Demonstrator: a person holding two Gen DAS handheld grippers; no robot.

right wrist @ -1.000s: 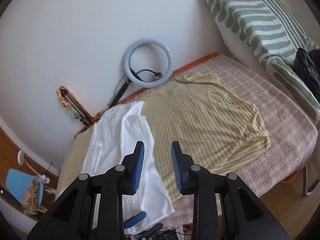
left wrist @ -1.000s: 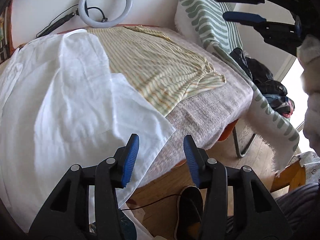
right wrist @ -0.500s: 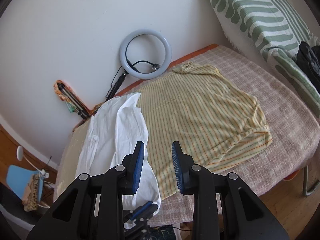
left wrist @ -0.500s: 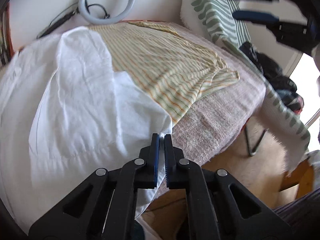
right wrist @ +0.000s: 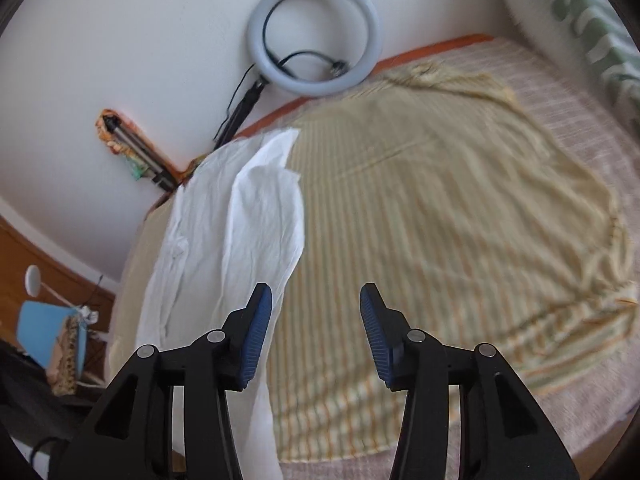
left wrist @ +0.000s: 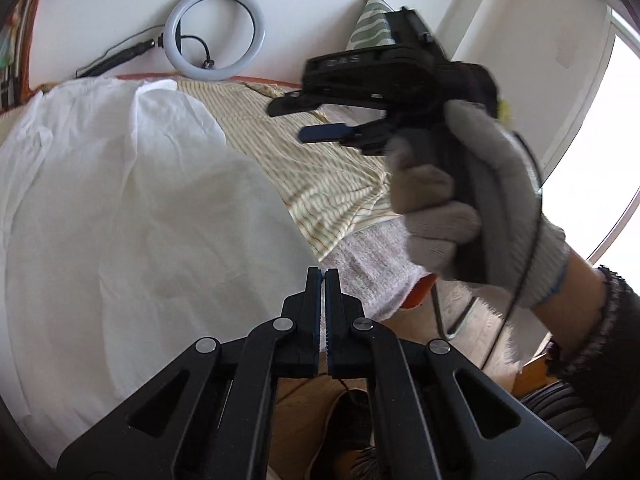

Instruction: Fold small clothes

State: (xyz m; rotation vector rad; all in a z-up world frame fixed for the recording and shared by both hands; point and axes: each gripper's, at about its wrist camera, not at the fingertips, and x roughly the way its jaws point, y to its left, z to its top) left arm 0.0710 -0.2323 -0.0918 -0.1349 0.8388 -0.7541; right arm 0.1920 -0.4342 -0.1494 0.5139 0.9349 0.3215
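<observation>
Left gripper point(left wrist: 322, 276): I had its jaws fully closed on the near corner of the white shirt point(left wrist: 132, 216), a thin edge of fabric pinched between the pads.
Right gripper point(right wrist: 316, 308): its jaws were opening with nothing between them; it hung over the seam where white cloth meets the striped yellow shirt point(right wrist: 452, 216).
White shirt: spread ahead and to the left of my left fingers, its long edge overlapping the striped one.
Striped yellow shirt: flat beyond and to the right of my right fingers, on the pinkish bed cover point(right wrist: 560, 92).
Gloved hand point(left wrist: 472, 200): carrying the right tool, right of and beyond my left fingers.
Risk, slip: I judged the pinch shallow; a quick lift could pull the corner free.
Risk, wrong layer: closing the right jaws at the overlap could catch the striped shirt too and drag it along.
Risk, blur: the right view was smeared, so my aim there was uncertain.
</observation>
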